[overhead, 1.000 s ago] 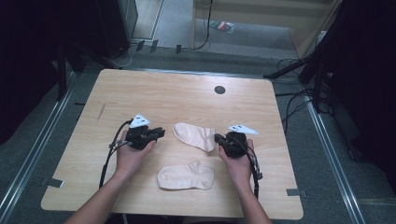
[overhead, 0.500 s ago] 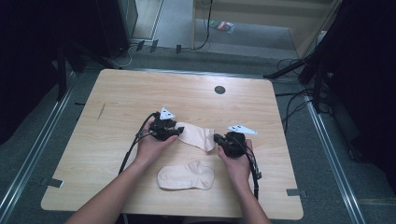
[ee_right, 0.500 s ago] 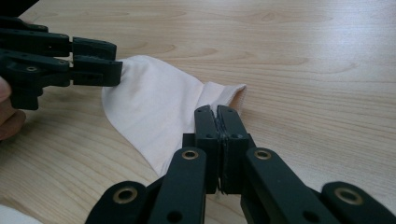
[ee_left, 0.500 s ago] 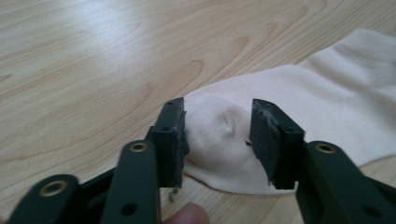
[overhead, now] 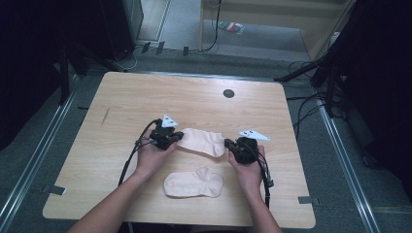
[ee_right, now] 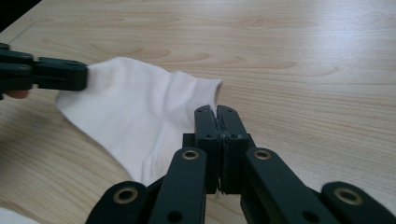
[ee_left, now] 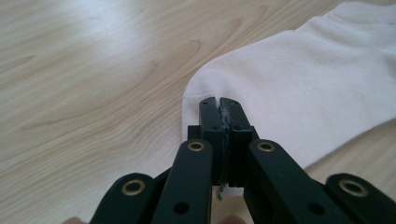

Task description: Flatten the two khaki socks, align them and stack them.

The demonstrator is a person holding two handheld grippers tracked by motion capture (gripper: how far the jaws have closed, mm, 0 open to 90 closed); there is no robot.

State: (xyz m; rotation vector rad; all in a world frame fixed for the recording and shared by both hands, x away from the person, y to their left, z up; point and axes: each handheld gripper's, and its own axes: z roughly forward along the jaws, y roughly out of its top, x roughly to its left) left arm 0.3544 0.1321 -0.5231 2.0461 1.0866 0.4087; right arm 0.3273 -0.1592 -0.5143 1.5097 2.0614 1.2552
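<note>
Two pale socks lie on the wooden table point(overhead: 145, 97). The far sock point(overhead: 204, 141) is stretched between both grippers; the near sock point(overhead: 194, 183) lies loose by the front edge. My left gripper point(overhead: 178, 138) has just closed its jaws on the far sock's point(ee_left: 303, 84) left end, and a sliver of fabric is pinched between the pads at the tip of the left gripper point(ee_left: 218, 103). My right gripper point(overhead: 228, 144) is shut on the other end of that sock point(ee_right: 135, 116), jaws of the right gripper point(ee_right: 217, 112) pressed together over the edge. The left gripper point(ee_right: 84, 75) shows at the sock's far end.
A black round grommet point(overhead: 228, 93) sits in the table's far part. Cables point(overhead: 130, 162) trail from both grippers toward the front edge. Metal floor rails point(overhead: 340, 145) run beside the table, with dark equipment stands at both sides.
The left hand slid right across the table to the far sock's left end and its jaws closed there. The right hand and both socks stayed put.
</note>
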